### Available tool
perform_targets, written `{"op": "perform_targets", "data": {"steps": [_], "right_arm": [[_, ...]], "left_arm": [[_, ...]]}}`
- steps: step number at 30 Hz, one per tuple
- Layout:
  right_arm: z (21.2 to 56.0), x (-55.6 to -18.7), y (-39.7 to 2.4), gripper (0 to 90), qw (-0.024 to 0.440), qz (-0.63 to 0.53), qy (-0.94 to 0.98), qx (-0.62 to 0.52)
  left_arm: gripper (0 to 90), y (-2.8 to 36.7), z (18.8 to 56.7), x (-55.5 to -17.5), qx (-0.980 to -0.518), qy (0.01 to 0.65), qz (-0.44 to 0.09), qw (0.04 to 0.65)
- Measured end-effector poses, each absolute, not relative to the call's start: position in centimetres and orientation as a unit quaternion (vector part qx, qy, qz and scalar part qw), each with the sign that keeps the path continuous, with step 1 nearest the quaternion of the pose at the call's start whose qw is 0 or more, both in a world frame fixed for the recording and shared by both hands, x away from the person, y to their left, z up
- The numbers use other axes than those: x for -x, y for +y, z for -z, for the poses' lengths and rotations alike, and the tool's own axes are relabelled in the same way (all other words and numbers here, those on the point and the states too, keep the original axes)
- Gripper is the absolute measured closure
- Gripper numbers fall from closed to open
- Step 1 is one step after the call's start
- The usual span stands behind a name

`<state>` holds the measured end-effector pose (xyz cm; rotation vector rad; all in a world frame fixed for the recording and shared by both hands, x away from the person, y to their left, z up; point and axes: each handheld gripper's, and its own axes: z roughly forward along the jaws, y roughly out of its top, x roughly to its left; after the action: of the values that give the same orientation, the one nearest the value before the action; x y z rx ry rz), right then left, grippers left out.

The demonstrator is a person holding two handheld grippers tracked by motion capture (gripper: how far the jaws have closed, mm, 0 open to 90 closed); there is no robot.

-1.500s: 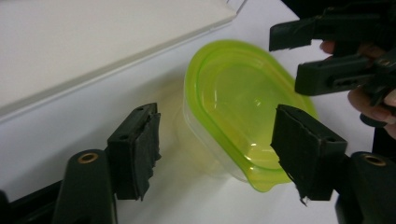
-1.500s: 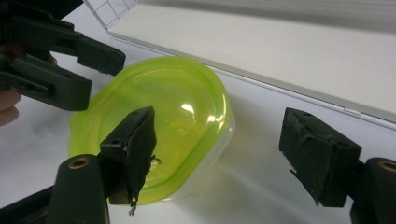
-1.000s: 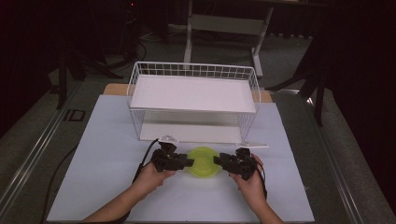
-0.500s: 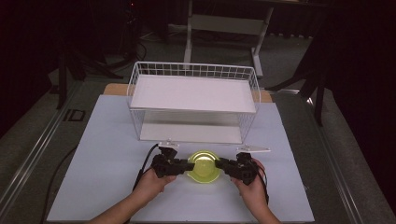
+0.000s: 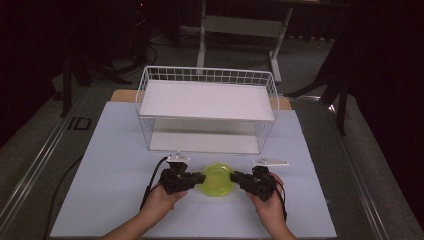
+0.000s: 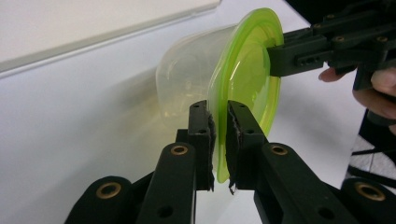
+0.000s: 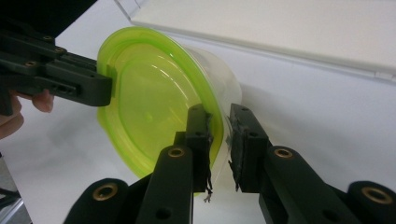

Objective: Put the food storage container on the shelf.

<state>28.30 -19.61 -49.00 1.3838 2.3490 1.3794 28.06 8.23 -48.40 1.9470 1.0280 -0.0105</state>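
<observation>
A clear round tub (image 6: 187, 88) with a lime-green lid (image 5: 217, 180) is held between my two grippers near the table's front edge. My left gripper (image 5: 200, 178) is shut on the lid's left rim, and the left gripper view shows its jaws pinching the green edge (image 6: 219, 135). On the opposite side my right gripper (image 5: 235, 177) is shut on the right rim, its jaws clamping the lid (image 7: 144, 102) and the tub wall (image 7: 219, 79). Whether the tub rests on the table or hangs just above it, I cannot tell.
A white wire basket rack (image 5: 207, 100) with a flat top shelf and a lower shelf stands behind the tub, mid-table. The white table cover (image 5: 110, 165) spreads to both sides. A black cable (image 5: 150, 185) trails from the left gripper.
Both grippers and the tub between them have come a little closer to the person, away from the rack. The grips on the rim look unchanged.
</observation>
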Motion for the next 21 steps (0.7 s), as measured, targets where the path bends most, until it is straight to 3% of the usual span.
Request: {"op": "perform_targets", "data": {"steps": [11, 21], "right_arm": [[43.3, -29.8, -18.3, 78.4, 0.082, -0.503, 0.753, -0.416], [44.7, -32.7, -16.1, 78.0, 0.085, -0.482, 0.757, -0.433]], "left_arm": [[82.3, 10.4, 44.4, -29.4, -0.752, 0.414, -0.028, 0.512], [81.8, 11.3, 46.6, -31.8, -0.751, 0.432, -0.055, 0.496]]}}
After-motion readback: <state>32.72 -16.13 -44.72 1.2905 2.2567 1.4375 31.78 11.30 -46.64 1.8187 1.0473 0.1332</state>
